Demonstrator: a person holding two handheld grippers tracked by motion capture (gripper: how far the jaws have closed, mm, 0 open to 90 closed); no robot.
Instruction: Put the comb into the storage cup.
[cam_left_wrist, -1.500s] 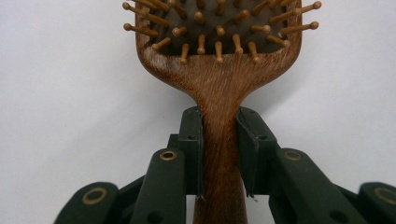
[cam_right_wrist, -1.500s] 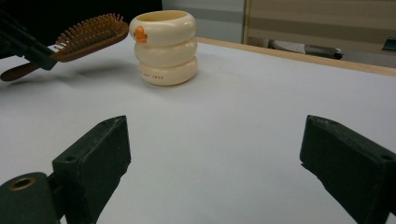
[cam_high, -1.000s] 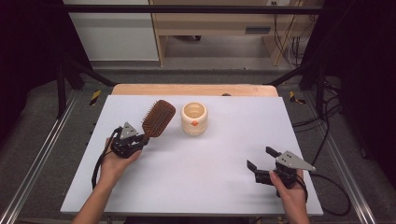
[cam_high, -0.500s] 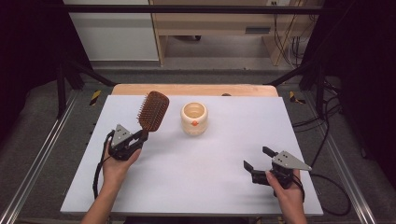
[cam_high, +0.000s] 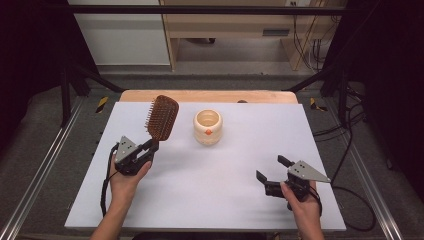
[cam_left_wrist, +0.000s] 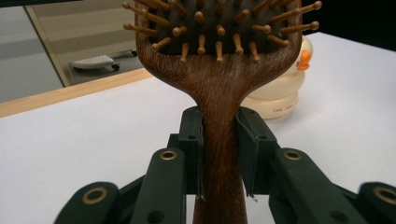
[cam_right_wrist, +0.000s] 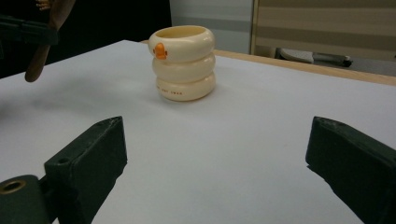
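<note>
A brown wooden hairbrush (cam_high: 162, 117) (cam_left_wrist: 219, 84) is held upright above the white table (cam_high: 250, 145), bristles facing the person. My left gripper (cam_high: 150, 146) (cam_left_wrist: 220, 140) is shut on its handle, lifted off the table at the left. A cream ribbed cup with an orange mark (cam_high: 208, 126) (cam_right_wrist: 183, 63) (cam_left_wrist: 285, 88) stands near the middle back, just right of the brush. My right gripper (cam_high: 272, 170) (cam_right_wrist: 217, 154) is open near the front right, nothing between its jaws, aimed toward the cup.
A wooden strip (cam_high: 210, 96) runs along the table's far edge. Metal rails (cam_high: 35, 175) flank the table and cables (cam_high: 350, 150) trail on the floor at the right. Behind the table stands a wooden bench (cam_high: 230, 25).
The left gripper has raised the hairbrush and tipped it more upright, away from the cup. The right gripper has drifted slightly nearer the front edge, still open.
</note>
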